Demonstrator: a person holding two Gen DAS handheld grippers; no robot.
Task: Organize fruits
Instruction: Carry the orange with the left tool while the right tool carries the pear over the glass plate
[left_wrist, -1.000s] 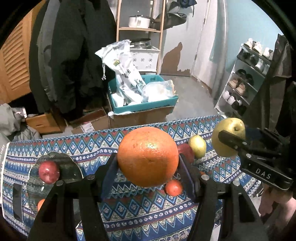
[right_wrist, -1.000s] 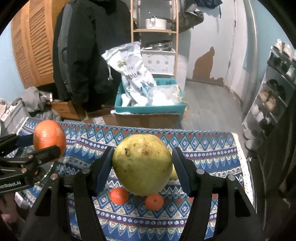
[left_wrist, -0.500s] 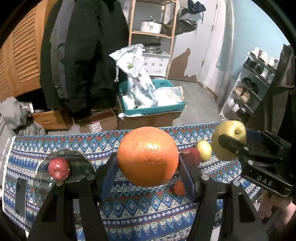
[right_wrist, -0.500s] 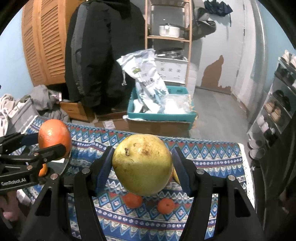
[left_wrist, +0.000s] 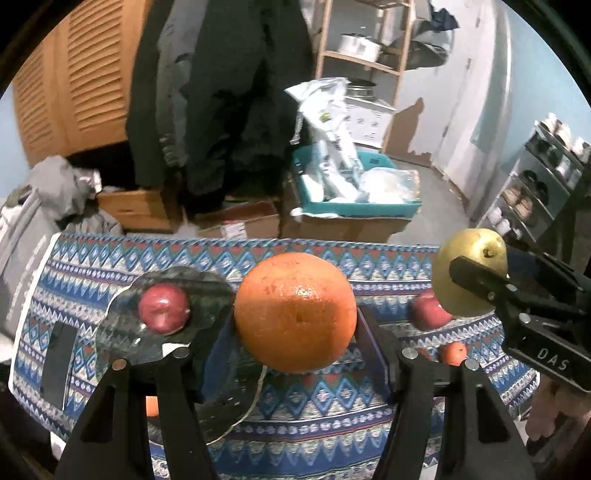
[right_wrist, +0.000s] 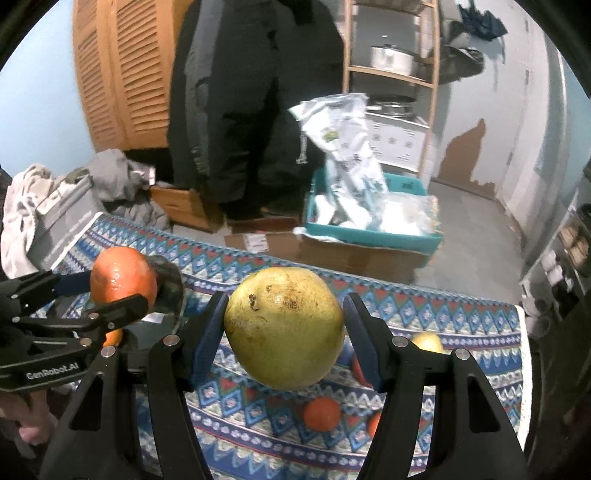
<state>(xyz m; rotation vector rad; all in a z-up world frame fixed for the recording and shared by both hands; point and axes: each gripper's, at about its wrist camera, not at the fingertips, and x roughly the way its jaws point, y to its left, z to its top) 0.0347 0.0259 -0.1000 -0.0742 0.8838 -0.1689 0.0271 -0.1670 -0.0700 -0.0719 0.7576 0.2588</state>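
Observation:
My left gripper (left_wrist: 295, 332) is shut on a large orange (left_wrist: 295, 312) and holds it above the patterned tablecloth (left_wrist: 314, 406). It also shows in the right wrist view (right_wrist: 122, 278). My right gripper (right_wrist: 284, 332) is shut on a big yellow-green pear (right_wrist: 284, 326), seen at the right of the left wrist view (left_wrist: 469, 273). A glass plate (left_wrist: 122, 332) at the left holds a red apple (left_wrist: 162, 308). Loose on the cloth lie another red apple (left_wrist: 428, 314), small tangerines (right_wrist: 321, 413) and a yellow fruit (right_wrist: 428, 341).
A small orange fruit (left_wrist: 151, 406) lies under the plate's edge by my left finger. Beyond the table stand a teal bin of bags (left_wrist: 354, 199), cardboard boxes (left_wrist: 236, 225), hanging coats (left_wrist: 229, 92), a wooden shelf (right_wrist: 391, 74) and a shoe rack (left_wrist: 535, 177).
Both grippers have swung left with their fruit. The glass plate and its apple now sit closer to the middle of the left view. Grips are unchanged.

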